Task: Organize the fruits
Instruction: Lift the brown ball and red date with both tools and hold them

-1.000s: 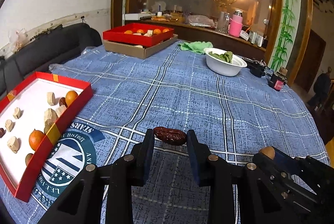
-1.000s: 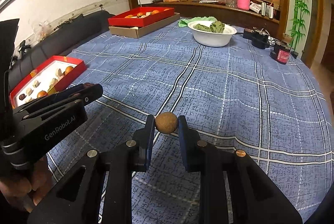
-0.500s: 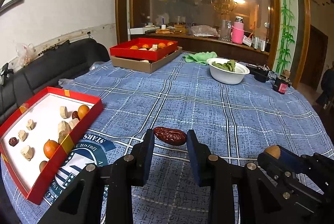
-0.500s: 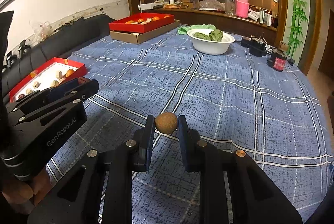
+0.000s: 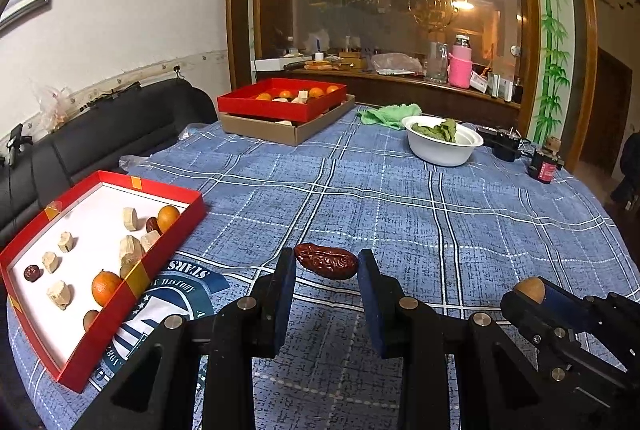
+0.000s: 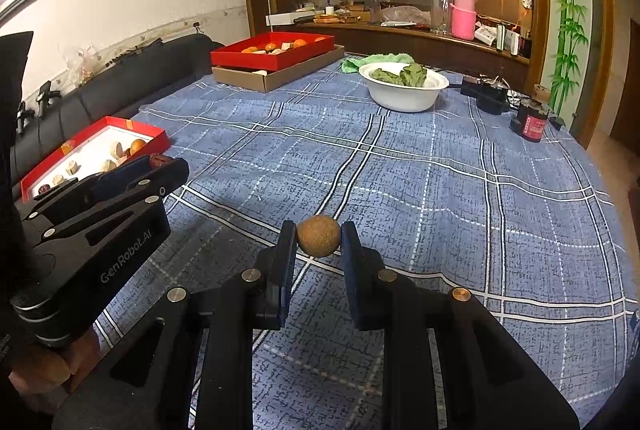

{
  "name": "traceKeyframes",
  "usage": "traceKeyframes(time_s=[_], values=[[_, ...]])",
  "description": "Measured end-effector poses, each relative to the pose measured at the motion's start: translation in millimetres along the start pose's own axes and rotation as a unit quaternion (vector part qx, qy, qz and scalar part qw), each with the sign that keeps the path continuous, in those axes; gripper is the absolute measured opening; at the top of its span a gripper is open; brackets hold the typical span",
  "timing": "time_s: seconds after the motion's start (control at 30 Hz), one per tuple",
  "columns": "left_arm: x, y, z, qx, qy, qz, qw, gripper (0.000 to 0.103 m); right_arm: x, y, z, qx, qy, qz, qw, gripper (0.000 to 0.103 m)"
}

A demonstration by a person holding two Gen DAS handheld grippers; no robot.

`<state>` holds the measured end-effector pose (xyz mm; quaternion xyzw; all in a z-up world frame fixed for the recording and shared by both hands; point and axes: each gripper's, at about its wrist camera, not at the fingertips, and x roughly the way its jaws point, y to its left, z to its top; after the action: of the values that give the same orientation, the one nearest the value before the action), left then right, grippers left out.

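My left gripper (image 5: pixel 326 264) is shut on a wrinkled dark red date (image 5: pixel 326 262), held above the blue checked tablecloth. My right gripper (image 6: pixel 319 240) is shut on a round brown fruit (image 6: pixel 319 240), also held above the cloth. A red tray (image 5: pixel 76 358) with a white floor lies at the left and holds oranges (image 5: pixel 105 287), pale chunks and dark dates. It also shows in the right wrist view (image 6: pixel 36 177). The right gripper shows at the lower right of the left wrist view (image 5: pixel 530 290). The left gripper shows at the left of the right wrist view (image 6: pixel 158 161).
A second red tray (image 5: pixel 280 105) of fruit sits on a cardboard box (image 5: pixel 288 131) at the far side. A white bowl (image 5: pixel 442 149) of green leaves, a green cloth (image 5: pixel 386 113) and small dark items (image 5: pixel 542 167) stand at the far right. A black sofa (image 5: pixel 100 133) lines the left edge.
Both grippers have risen and tilted up a little, each still holding its fruit. The near red tray has shifted right in the left wrist view.
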<state>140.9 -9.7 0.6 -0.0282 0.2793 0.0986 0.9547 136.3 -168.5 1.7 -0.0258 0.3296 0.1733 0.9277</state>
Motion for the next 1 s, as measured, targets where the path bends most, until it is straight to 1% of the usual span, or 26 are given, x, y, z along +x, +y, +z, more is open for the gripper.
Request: traceKeyframes(time_s=[0.3,0.83,1.0], values=[[-1,3,0,-0.007,-0.002,-0.002,1.0,0.031,0,0,0,-0.001,-0.001,-0.001,1.0,0.021],[2,5,0,-0.017,0.007,-0.005,0.9998,0.031,-1,1,0,-0.004,-0.005,-0.001,1.0,0.021],[0,10,0,-0.028,0.005,-0.006,0.9996,0.031,0,2,0,-0.008,-0.002,-0.004,1.0,0.021]])
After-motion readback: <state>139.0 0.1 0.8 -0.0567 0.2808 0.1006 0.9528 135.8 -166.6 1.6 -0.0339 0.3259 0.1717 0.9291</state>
